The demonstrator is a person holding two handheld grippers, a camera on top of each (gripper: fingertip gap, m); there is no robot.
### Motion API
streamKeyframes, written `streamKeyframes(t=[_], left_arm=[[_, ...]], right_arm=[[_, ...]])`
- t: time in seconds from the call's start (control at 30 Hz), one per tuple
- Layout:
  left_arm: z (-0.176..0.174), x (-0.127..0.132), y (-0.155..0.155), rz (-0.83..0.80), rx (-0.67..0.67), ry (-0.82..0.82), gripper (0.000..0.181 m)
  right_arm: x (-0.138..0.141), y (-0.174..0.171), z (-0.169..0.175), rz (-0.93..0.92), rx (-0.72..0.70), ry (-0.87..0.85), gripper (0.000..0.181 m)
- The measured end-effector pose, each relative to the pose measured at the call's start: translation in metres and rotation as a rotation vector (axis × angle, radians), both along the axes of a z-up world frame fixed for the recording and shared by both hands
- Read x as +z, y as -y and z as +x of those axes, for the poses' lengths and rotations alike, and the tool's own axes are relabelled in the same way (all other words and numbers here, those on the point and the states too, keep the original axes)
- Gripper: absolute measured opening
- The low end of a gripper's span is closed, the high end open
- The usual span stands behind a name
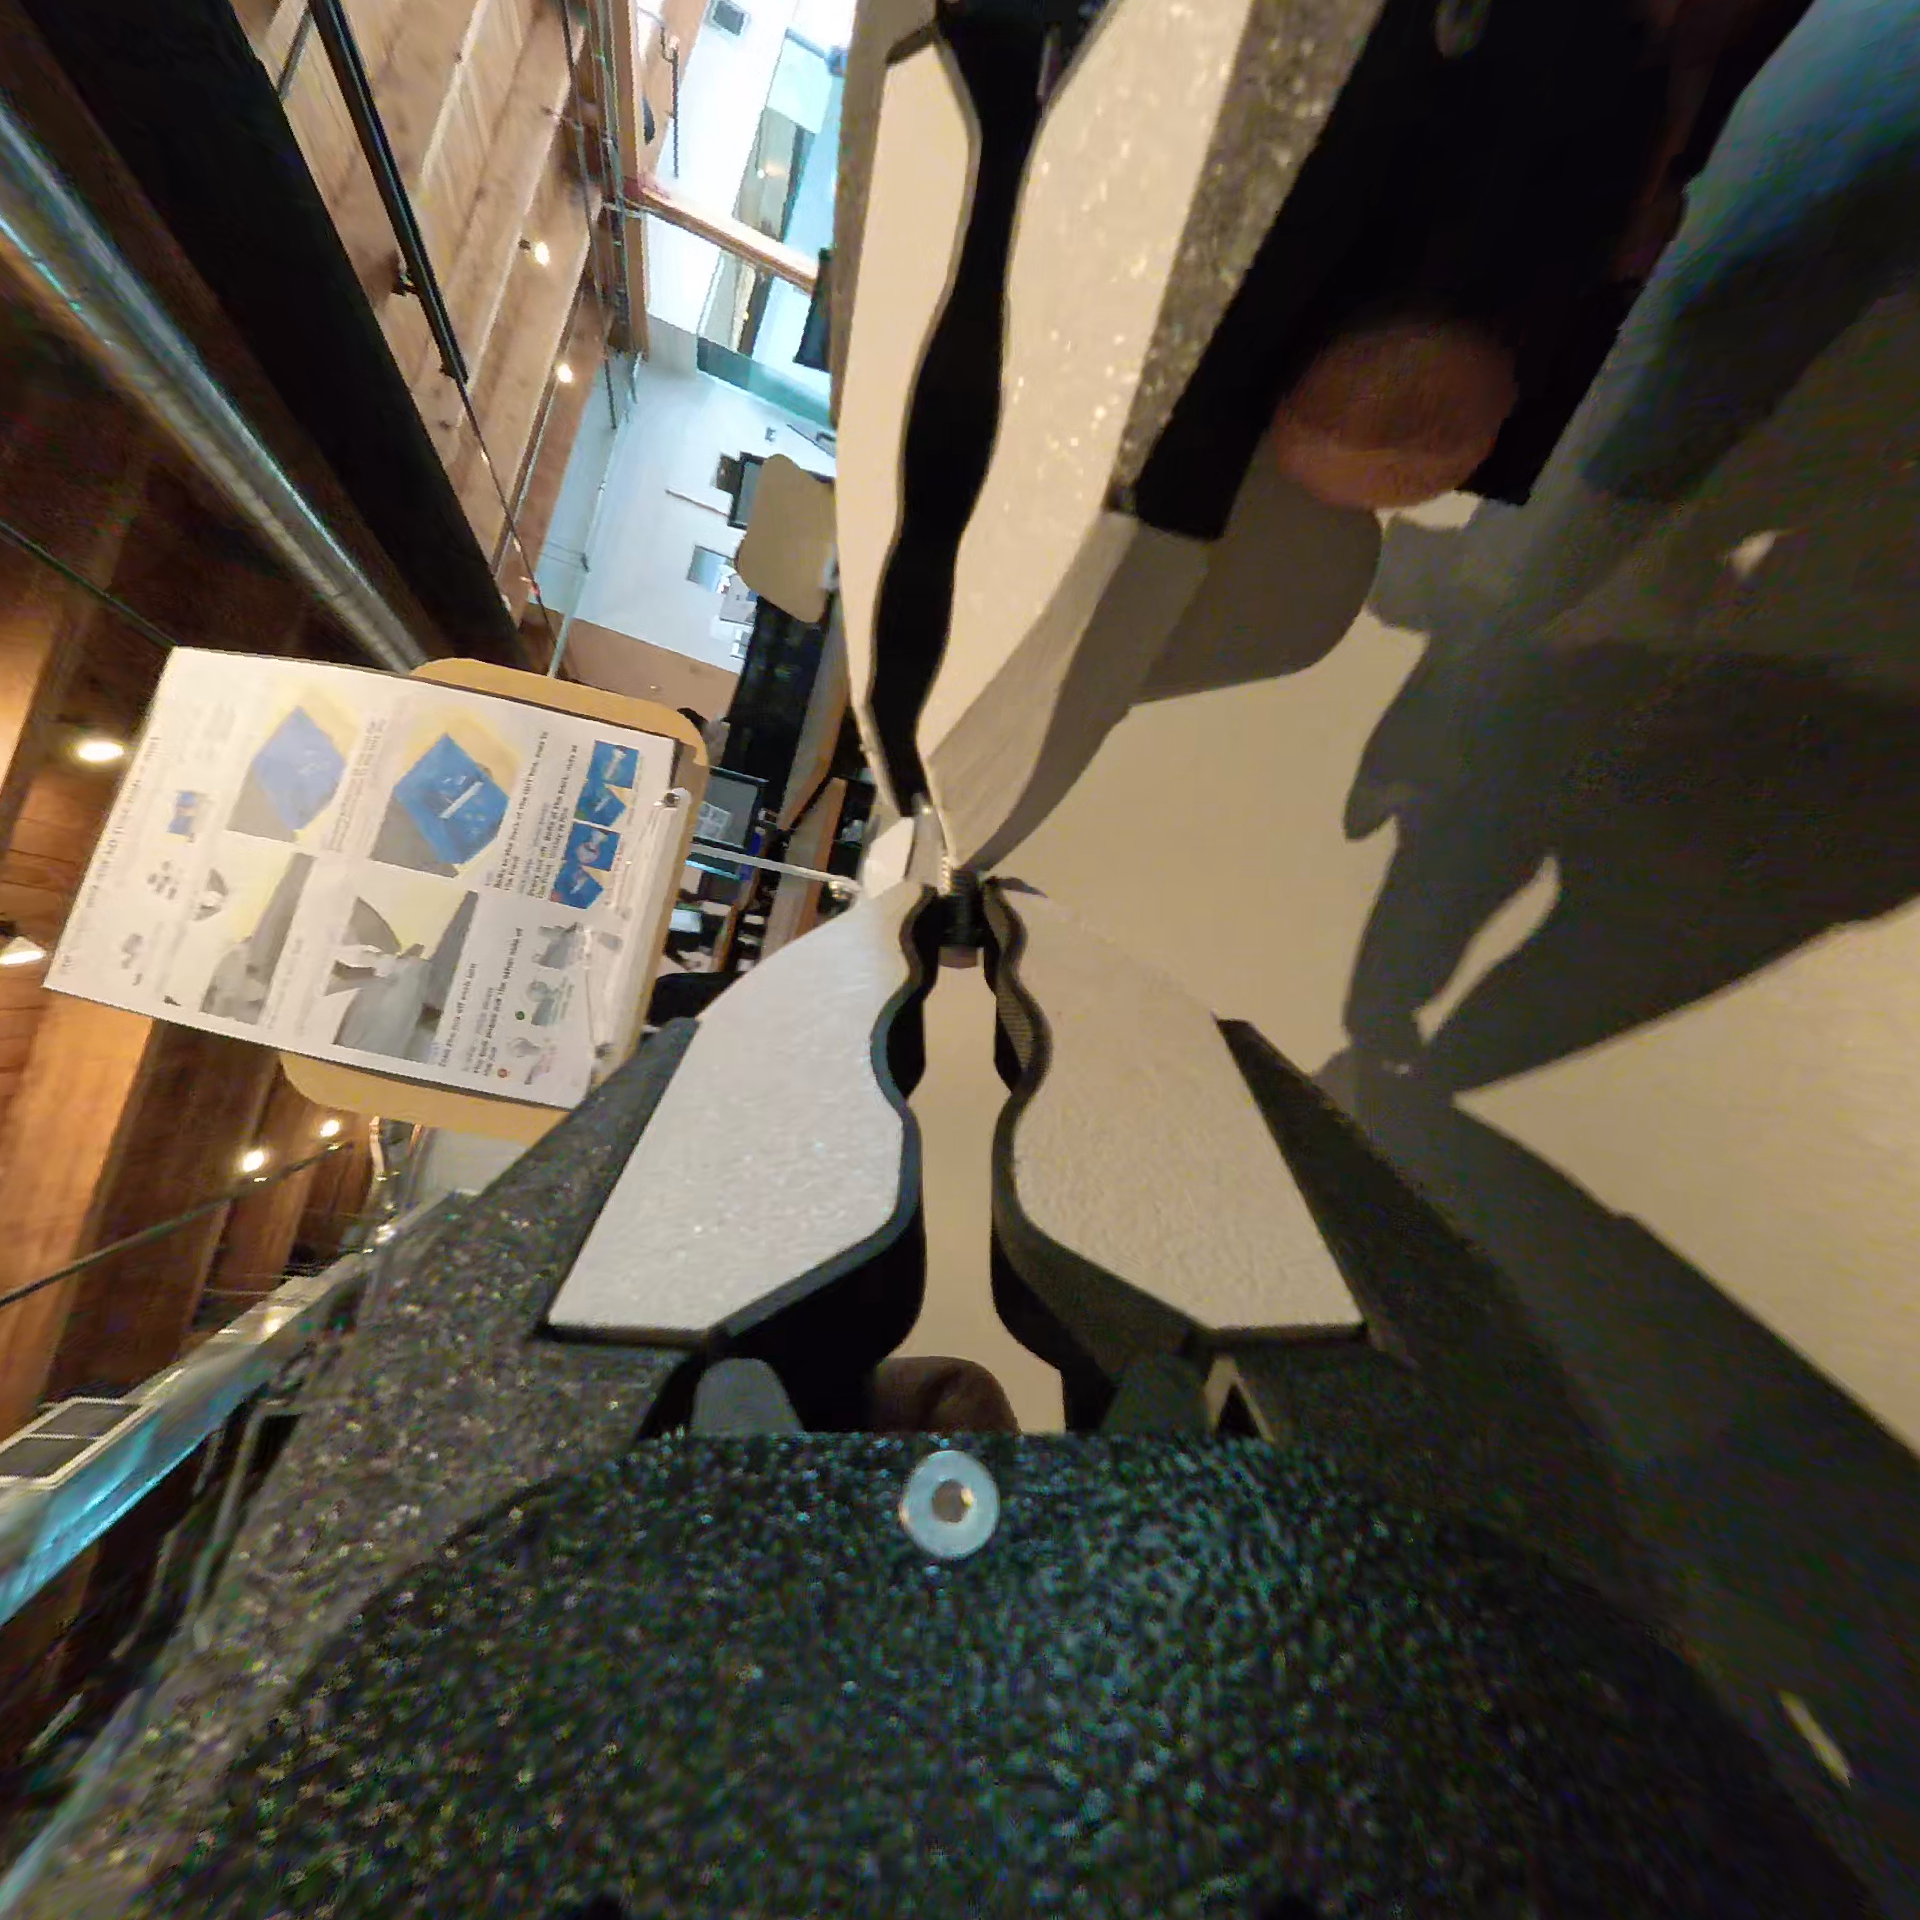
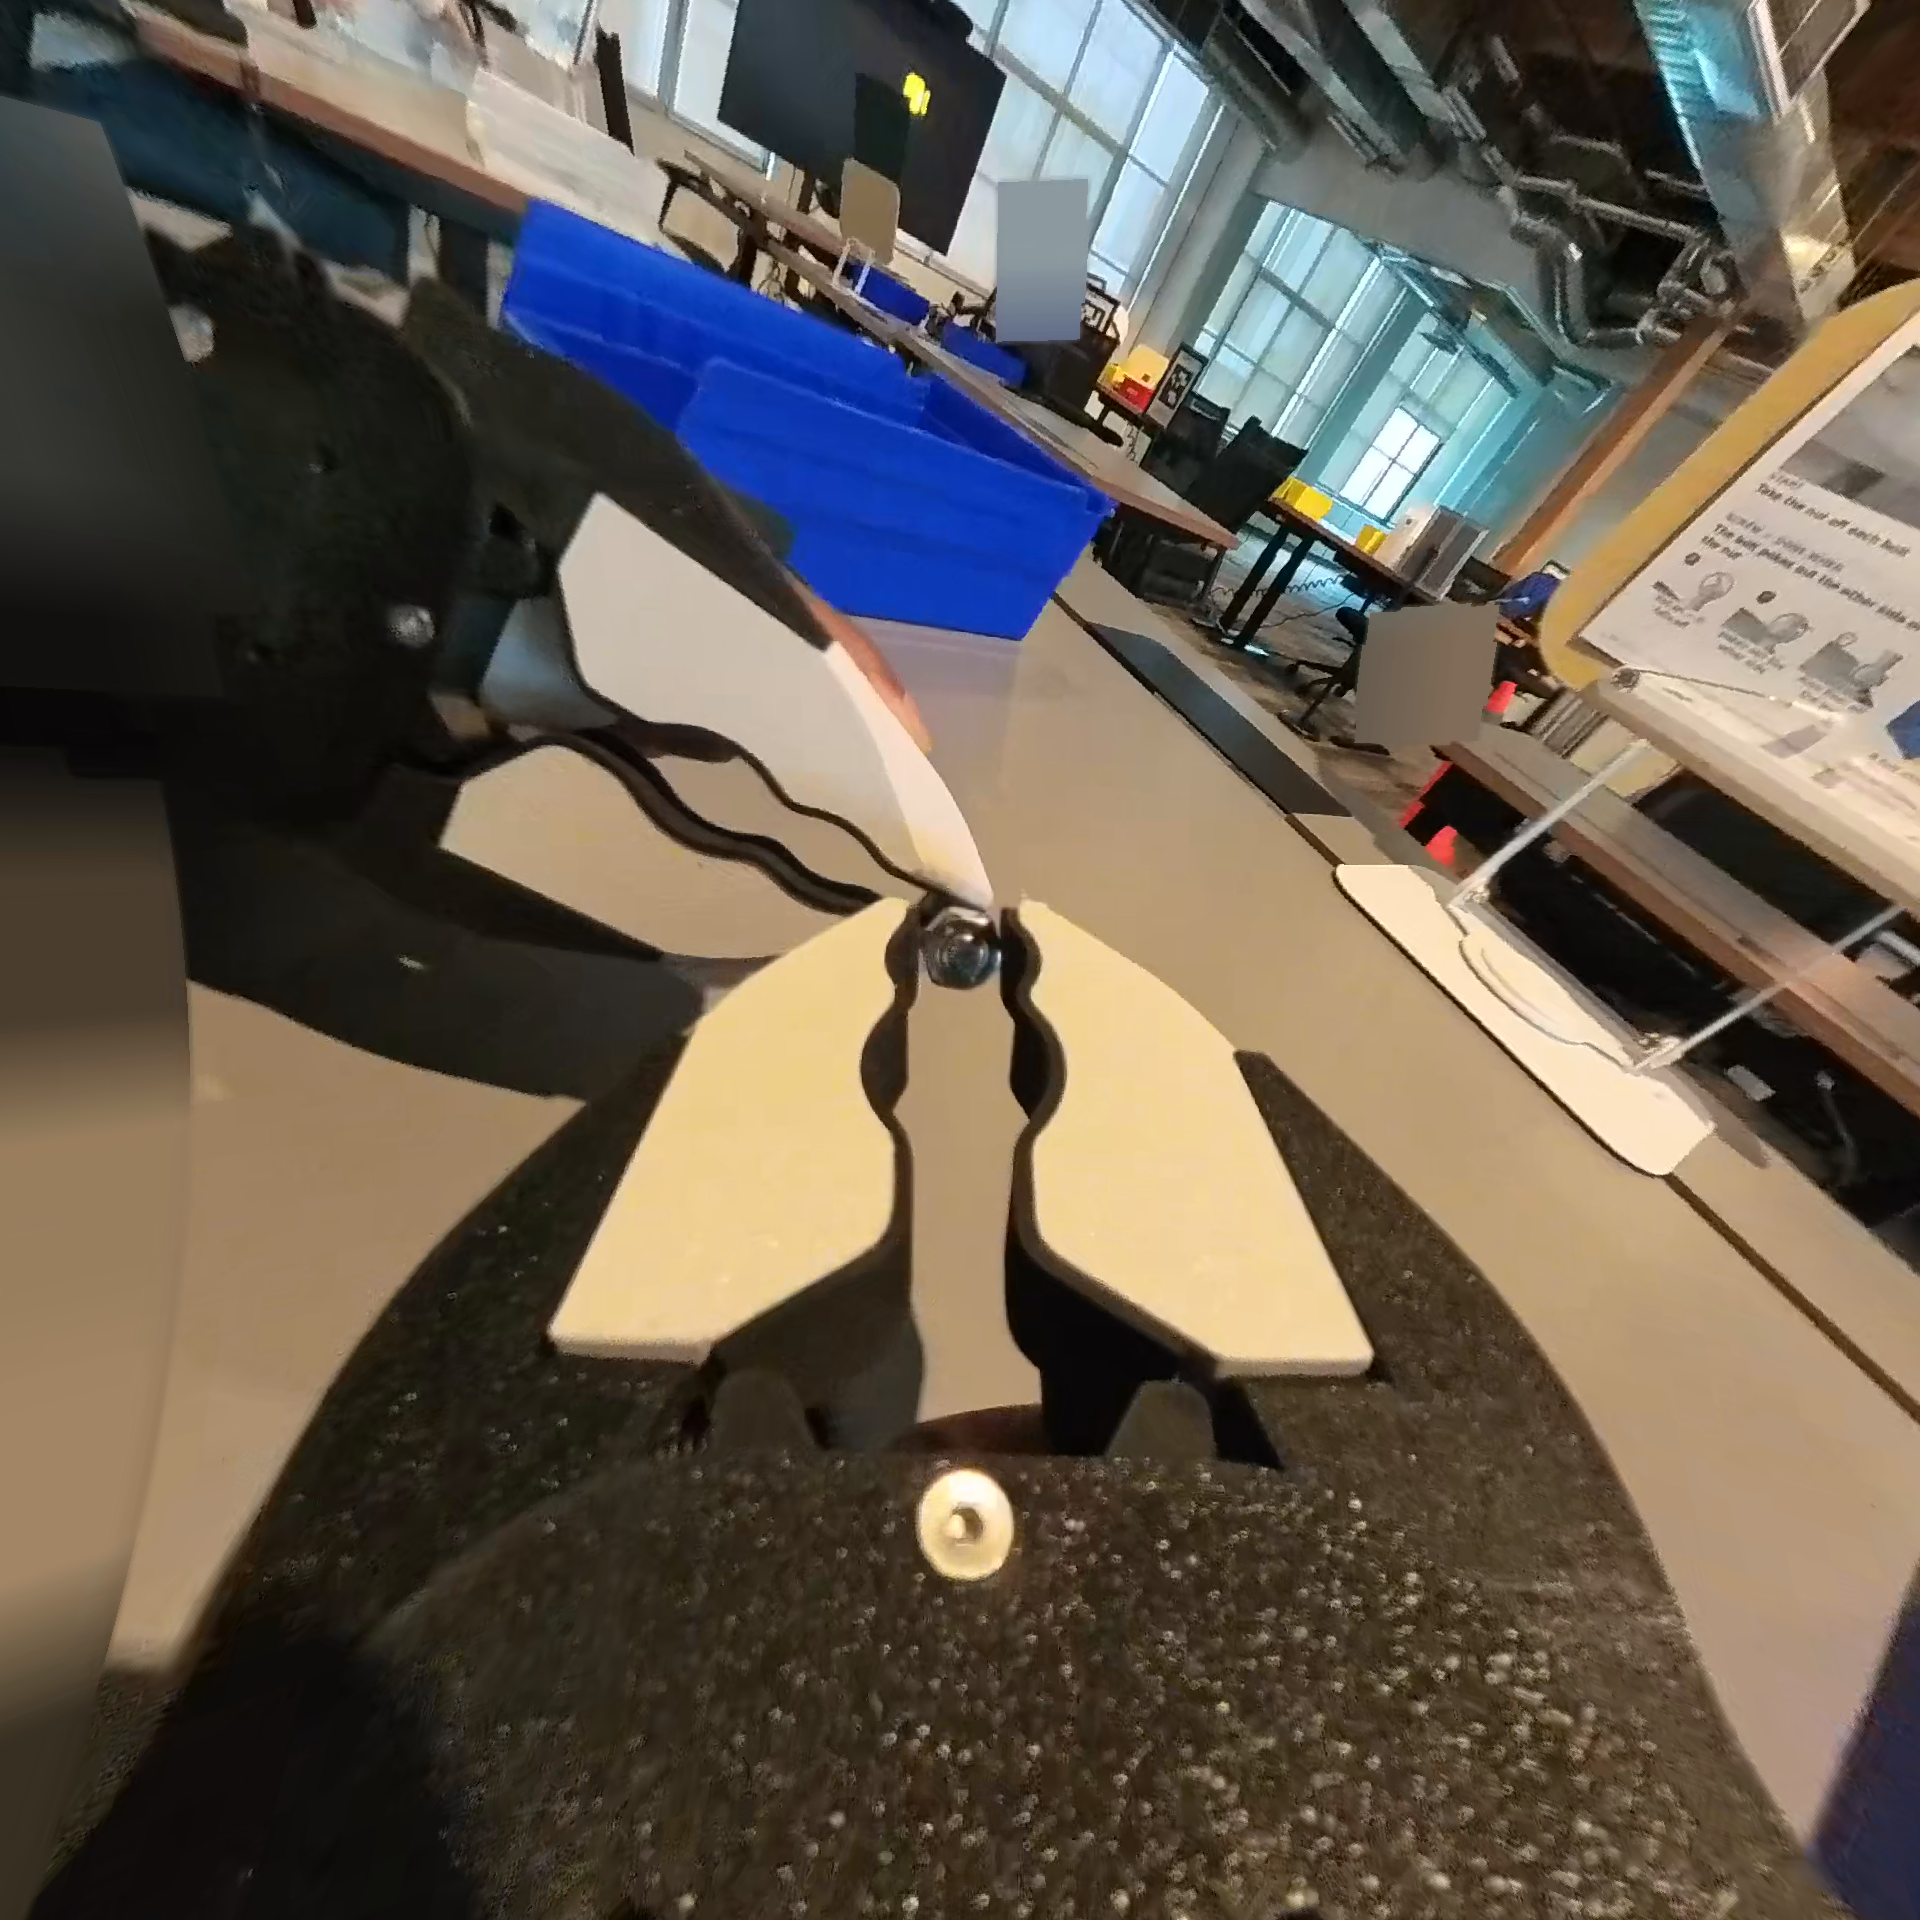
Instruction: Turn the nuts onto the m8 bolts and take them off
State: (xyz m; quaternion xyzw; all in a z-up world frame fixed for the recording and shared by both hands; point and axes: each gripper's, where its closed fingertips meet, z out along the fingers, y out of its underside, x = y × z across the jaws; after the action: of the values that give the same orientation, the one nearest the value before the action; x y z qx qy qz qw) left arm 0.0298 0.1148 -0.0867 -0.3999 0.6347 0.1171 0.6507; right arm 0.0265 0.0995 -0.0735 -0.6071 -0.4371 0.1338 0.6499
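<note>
You hold the bolt (image 1: 954, 902) in your left tool (image 1: 961, 914) and the nut (image 2: 958, 954) in your right tool (image 2: 961, 940), tip to tip above the surface (image 2: 1195, 935), mid-threading by my reading; next, twist one against the other, keeping them in line.

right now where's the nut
In the right wrist view the nut sits pinched at the right gripper tips, with the left gripper meeting it from above.
</note>
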Motion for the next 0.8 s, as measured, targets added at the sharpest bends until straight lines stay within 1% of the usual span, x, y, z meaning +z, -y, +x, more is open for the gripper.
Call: streamKeyframes(t=[0.17,0.2,0.23,0.3,0.37,0.4,0.43,0.53,0.6,0.63,0.73,0.8], left_arm=[[0.001,-0.01,0.002,-0.182,-0.045,0.038,0.008],[0.001,-0.01,0.003,-0.22,-0.054,0.058,0.01],[0.001,-0.008,0.003,-0.256,-0.059,0.084,0.017],[0.001,-0.004,0.003,-0.329,-0.072,0.144,0.031],[-0.001,0.002,0.005,-0.391,-0.095,0.204,0.041],[0.0,0.005,0.008,-0.423,-0.119,0.229,0.042],[0.0,0.006,0.011,-0.459,-0.145,0.248,0.042],[0.002,0.005,0.017,-0.538,-0.183,0.264,0.043],[0.002,-0.001,0.016,-0.572,-0.173,0.248,0.042],[0.001,-0.006,0.013,-0.594,-0.147,0.234,0.042],[-0.004,-0.024,0.003,-0.635,-0.056,0.172,0.045],[-0.005,-0.033,0.003,-0.666,-0.043,0.142,0.047]], right_arm=[[-0.006,0.001,-0.002,0.042,-0.003,0.09,0.014],[-0.006,0.001,-0.002,0.041,-0.002,0.091,0.013],[-0.005,0.001,-0.001,0.042,-0.002,0.087,0.013],[-0.002,0.002,0.001,0.038,0.003,0.066,0.013],[0.002,0.003,0.002,0.03,0.012,0.035,0.011],[0.004,0.003,0.003,0.027,0.017,0.018,0.009],[0.006,0.004,0.004,0.024,0.024,-0.002,0.0],[0.015,0.009,0.005,0.007,0.06,-0.071,0.0],[0.013,0.007,0.006,-0.018,0.055,-0.079,0.0],[0.009,0.003,0.008,-0.037,0.036,-0.066,0.0],[0.002,-0.011,0.019,-0.073,-0.058,-0.059,0.0],[-0.001,-0.018,0.029,-0.132,-0.097,-0.097,0.0]])
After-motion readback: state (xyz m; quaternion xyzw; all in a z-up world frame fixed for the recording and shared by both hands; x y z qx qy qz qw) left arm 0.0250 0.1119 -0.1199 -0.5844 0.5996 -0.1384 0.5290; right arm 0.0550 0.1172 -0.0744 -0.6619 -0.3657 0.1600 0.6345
